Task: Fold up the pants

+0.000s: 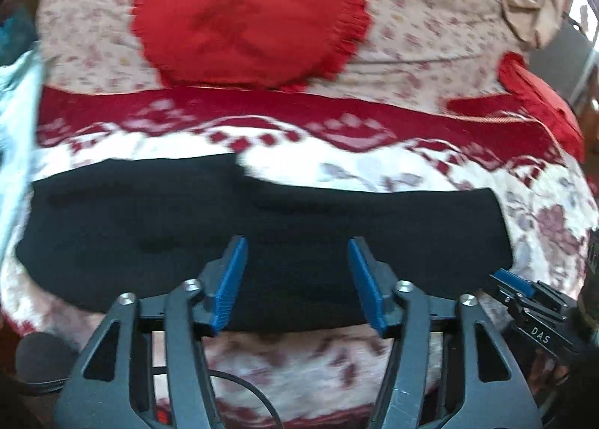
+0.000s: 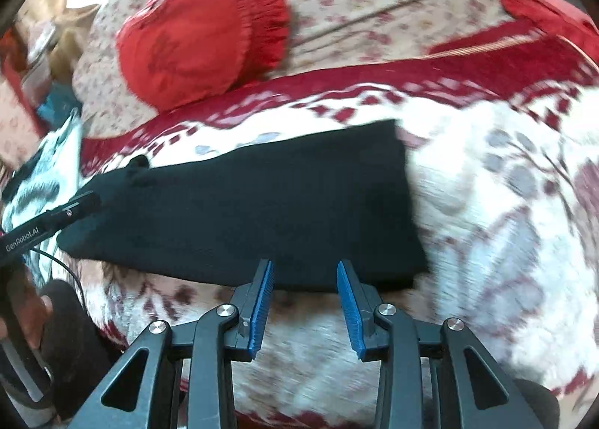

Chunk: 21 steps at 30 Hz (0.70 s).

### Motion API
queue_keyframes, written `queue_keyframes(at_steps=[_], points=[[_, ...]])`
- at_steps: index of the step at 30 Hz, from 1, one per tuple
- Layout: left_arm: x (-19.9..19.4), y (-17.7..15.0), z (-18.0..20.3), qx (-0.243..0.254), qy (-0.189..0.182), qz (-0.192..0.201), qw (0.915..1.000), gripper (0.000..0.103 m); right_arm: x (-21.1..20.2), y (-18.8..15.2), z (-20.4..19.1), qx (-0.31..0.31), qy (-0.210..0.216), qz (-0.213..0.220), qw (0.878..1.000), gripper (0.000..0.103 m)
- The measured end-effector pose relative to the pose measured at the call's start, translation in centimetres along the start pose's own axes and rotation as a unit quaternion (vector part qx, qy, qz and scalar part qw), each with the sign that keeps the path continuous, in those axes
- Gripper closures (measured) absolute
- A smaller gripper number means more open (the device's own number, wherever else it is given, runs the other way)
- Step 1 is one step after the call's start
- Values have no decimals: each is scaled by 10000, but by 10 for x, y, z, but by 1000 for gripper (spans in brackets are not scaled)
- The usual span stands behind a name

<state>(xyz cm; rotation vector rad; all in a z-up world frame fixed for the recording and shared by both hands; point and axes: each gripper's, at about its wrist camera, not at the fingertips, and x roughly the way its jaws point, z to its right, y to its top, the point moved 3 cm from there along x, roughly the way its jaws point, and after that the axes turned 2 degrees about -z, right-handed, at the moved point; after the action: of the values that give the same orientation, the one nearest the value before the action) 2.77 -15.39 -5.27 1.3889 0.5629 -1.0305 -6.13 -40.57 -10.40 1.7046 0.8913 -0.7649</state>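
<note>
The black pants (image 1: 262, 227) lie folded into a long flat band across a red and white patterned blanket (image 1: 337, 163). My left gripper (image 1: 297, 245) is open and empty, its blue pads over the near edge of the pants. My right gripper (image 2: 305, 268) is open and empty at the near edge of the pants (image 2: 262, 204), close to their right end. The right gripper's tip also shows at the right edge of the left wrist view (image 1: 516, 285). The left gripper shows at the left of the right wrist view (image 2: 48, 219).
A red heart-shaped cushion (image 1: 243, 21) rests behind the pants on a floral bedspread (image 1: 430, 9). A second red cushion (image 1: 539, 92) lies at the far right. A pale blue and white cloth (image 1: 18, 99) hangs at the left edge.
</note>
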Motion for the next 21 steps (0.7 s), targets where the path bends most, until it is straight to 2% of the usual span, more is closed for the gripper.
queue_keyframes(at_steps=[5,9,14,16,18,21], points=[[21,15,44,377,-355,-253,9983,43,-14,-3,27,406,-231,79,9989,65],[35,29,78,652,-671,-378,9949,43,-18,-6,48,995,107,183,9948,55],[55,39,129,1305,-1053,-590,9841,43,-5,-10,53,1199,281,74,9924,54],[63,40,147,1614,-1091,-660,9786,43,-1,-9,52,1178,391,66,9922,54],[76,42,163,1942,-938,-721,9738,43,3,-6,51,1155,427,62,9924,54],[91,46,176,2102,-964,-835,9693,43,8,-4,50,1182,511,109,9916,54]])
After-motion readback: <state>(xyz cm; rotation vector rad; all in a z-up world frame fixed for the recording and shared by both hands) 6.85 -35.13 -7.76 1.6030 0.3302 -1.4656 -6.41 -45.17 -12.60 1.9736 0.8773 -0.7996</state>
